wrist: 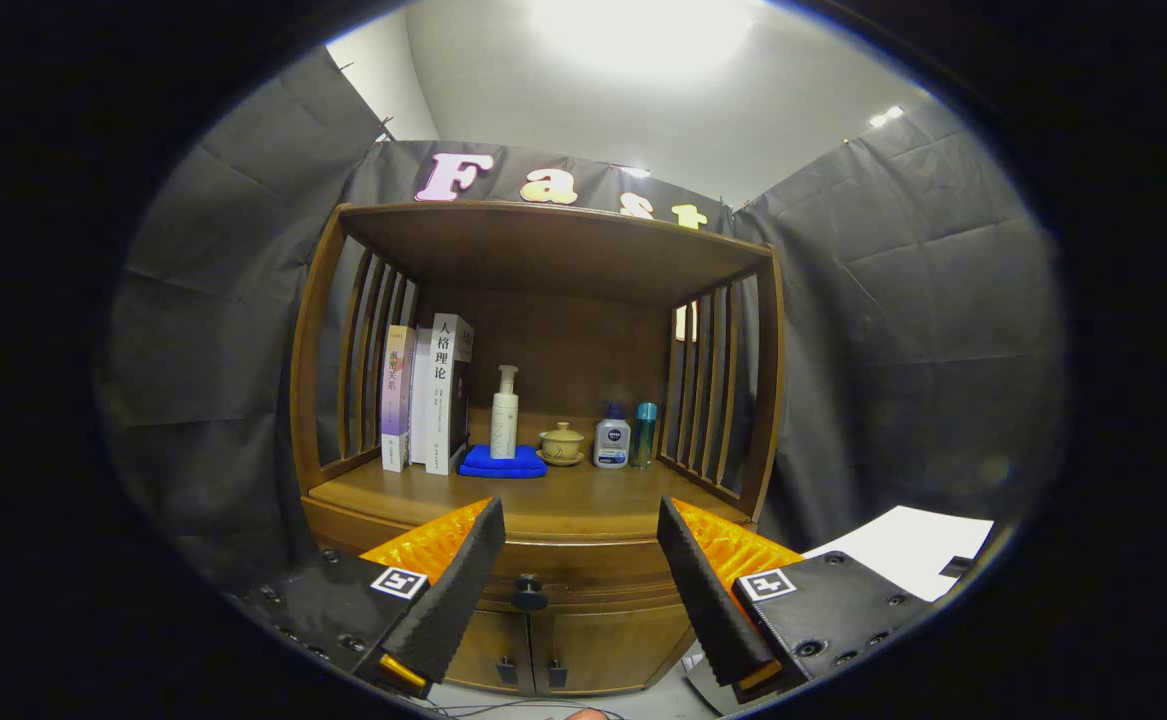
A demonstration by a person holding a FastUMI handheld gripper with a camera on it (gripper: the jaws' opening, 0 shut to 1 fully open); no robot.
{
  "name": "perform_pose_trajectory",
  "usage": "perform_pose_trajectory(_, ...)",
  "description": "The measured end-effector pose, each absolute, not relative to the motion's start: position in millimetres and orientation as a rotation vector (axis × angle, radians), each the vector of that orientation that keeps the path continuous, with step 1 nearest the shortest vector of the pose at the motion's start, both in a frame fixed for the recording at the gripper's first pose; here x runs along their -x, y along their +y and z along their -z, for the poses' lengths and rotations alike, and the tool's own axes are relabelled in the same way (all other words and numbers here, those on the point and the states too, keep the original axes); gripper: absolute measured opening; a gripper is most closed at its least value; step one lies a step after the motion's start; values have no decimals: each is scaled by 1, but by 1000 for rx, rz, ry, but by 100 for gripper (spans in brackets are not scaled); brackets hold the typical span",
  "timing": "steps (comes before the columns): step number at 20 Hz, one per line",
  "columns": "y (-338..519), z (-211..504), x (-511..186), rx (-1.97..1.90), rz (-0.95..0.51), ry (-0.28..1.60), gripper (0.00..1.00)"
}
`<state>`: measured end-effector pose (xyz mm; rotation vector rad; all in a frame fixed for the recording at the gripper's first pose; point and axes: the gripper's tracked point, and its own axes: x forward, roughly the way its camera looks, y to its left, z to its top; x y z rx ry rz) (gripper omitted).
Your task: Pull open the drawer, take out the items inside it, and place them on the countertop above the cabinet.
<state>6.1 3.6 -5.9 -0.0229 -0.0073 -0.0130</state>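
The tool (580, 560) is open and holds nothing, its two fingers spread wide so the small dark round knob (529, 594) sits between them. The brown wooden drawer (583, 580), low in the middle of the frame, is shut under the wooden counter (583, 500). The counter's front has bare room; bottles stand farther back.

The gripper view looks level and straight at the front of the wooden cabinet (543, 560) from a short way back, fingers spread at the bottom, drawer knob (529, 594) between them
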Motion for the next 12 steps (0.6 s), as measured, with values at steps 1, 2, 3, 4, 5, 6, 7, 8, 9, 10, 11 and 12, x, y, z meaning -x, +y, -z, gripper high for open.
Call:
perform_pose_trajectory(1,6,5,-9,20,10,-17,97)
perform_pose_trajectory(2,7,5,-14,25,10,-25,97)
perform_pose_trajectory(3,6,8,-20,30,17,-27,97)
perform_pose_trajectory(4,6,11,-27,32,22,-23,97)
perform_pose_trajectory(5,7,14,-34,29,22,-21,97)
perform_pose_trajectory(6,10,15,-41,26,18,-21,97)
perform_pose_trajectory(7,14,18,-48,27,11,-22,97)
perform_pose_trajectory(8,16,22,-55,31,8,-19,97)
perform_pose_trajectory(9,18,27,-61,34,4,-16,97)
perform_pose_trajectory(10,19,32,-67,35,-1,-9,97)
perform_pose_trajectory(11,24,39,-73,31,-10,-1,97)
perform_pose_trajectory(12,29,47,-79,26,-25,9,97)
